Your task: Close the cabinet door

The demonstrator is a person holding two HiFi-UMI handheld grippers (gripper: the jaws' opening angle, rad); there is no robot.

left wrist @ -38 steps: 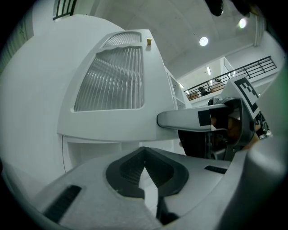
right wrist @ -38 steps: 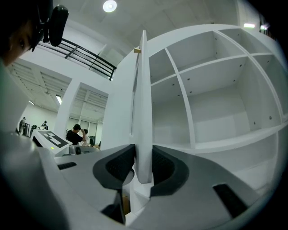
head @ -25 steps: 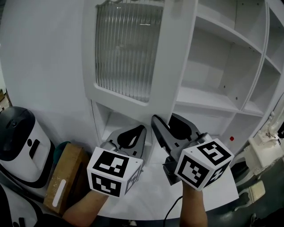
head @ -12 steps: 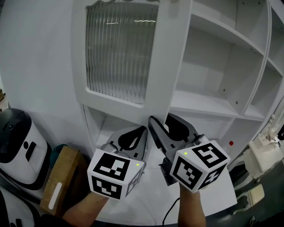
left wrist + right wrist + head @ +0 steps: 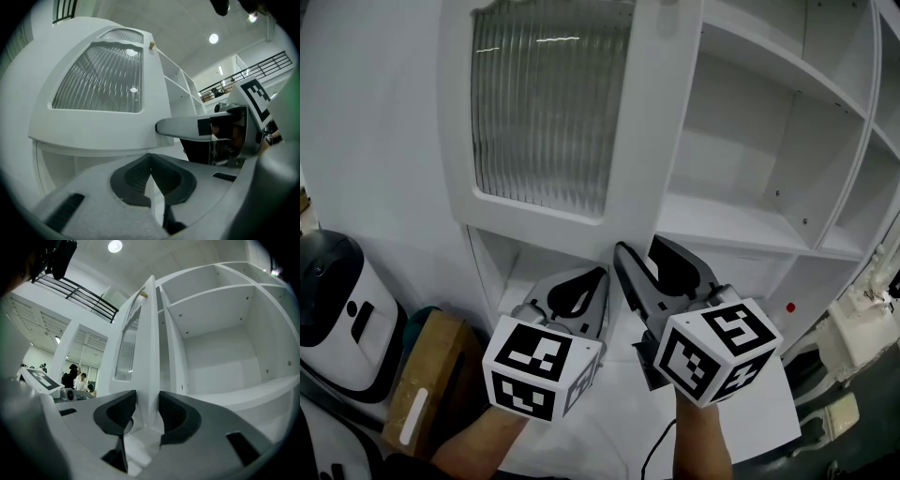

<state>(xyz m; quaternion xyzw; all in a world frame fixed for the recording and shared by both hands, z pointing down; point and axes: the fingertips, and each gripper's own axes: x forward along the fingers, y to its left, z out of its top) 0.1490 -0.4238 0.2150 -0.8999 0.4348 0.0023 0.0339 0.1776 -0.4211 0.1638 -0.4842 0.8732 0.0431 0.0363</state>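
A: So, head view first. Where does the door sit?
B: The cabinet door (image 5: 548,112), with its ribbed glass pane, stands open over the left side of the cabinet (image 5: 741,220). Bare shelves lie to its right. Its lower right corner comes down just ahead of the right gripper (image 5: 639,249), the nearer of the two. The left gripper (image 5: 598,274) is beside it, below the door's bottom rail.
A: Left gripper view?
B: Jaws together, nothing between them. The door face is ahead and above.
A: Right gripper view?
B: The door is seen edge-on, long axis upright, with its edge standing between the jaws. Those jaws have just been opening, and the pads look clear of the panel. The open compartment lies to the right, so I judge the closing push goes that way.
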